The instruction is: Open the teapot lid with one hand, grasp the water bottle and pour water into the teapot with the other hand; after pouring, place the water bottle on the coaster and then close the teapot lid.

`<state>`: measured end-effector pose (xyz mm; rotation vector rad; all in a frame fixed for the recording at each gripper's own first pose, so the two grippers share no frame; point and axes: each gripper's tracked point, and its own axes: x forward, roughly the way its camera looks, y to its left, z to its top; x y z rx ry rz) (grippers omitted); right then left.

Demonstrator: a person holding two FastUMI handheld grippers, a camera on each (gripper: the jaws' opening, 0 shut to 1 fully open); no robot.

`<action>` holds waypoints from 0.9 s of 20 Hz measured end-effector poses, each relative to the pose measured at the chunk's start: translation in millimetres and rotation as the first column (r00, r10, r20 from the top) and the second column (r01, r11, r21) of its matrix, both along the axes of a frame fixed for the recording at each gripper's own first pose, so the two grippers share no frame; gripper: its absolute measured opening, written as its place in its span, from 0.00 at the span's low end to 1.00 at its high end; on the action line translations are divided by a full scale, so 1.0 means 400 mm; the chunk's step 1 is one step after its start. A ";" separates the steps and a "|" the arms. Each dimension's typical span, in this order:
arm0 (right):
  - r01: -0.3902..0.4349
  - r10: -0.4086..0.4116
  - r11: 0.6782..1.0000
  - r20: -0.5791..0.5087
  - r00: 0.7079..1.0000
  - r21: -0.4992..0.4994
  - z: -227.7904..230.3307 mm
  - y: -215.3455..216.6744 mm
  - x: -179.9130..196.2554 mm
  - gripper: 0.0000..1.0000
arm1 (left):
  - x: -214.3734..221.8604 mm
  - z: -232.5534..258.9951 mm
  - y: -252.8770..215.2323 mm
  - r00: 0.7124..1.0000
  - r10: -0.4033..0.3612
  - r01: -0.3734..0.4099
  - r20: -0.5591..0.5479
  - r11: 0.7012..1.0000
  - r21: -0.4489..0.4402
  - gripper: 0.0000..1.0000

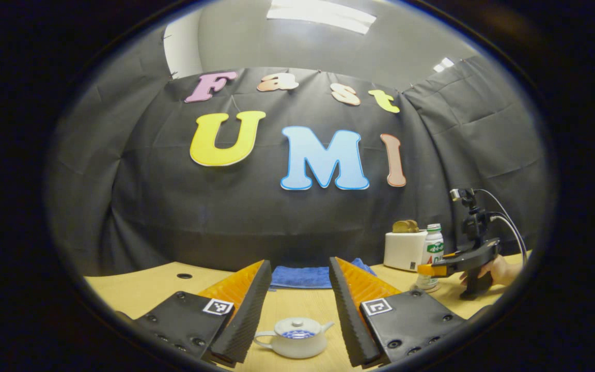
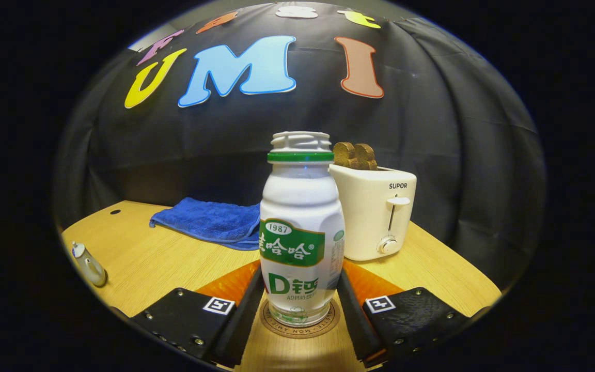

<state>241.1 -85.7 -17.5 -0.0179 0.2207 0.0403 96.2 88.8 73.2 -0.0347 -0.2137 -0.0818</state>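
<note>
A small white teapot (image 1: 297, 338) with its blue-patterned lid on sits on the wooden table (image 1: 142, 289), low between the fingers of my left gripper (image 1: 298, 263), which is open and holds nothing. The white water bottle (image 2: 301, 232), uncapped with a green label, stands upright on a round coaster (image 2: 328, 321). My right gripper (image 2: 301, 268) has a finger against each side of the bottle. In the left gripper view, the bottle (image 1: 433, 245) and right gripper (image 1: 432, 269) are at the far right, with a hand (image 1: 501, 269) holding the gripper. The teapot (image 2: 89, 266) is at the far left of the right gripper view.
A white toaster (image 2: 375, 214) with two slices of bread stands just behind the bottle. A folded blue towel (image 2: 209, 219) lies at the back of the table against the black wall. Bare wood stretches between the teapot and the bottle.
</note>
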 end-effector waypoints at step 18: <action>0.050 -0.058 0.997 0.164 0.985 0.053 0.204 0.014 -0.356 0.97 | -0.063 -0.028 -0.142 0.992 -0.073 0.072 -0.103 0.997 -0.011 1.00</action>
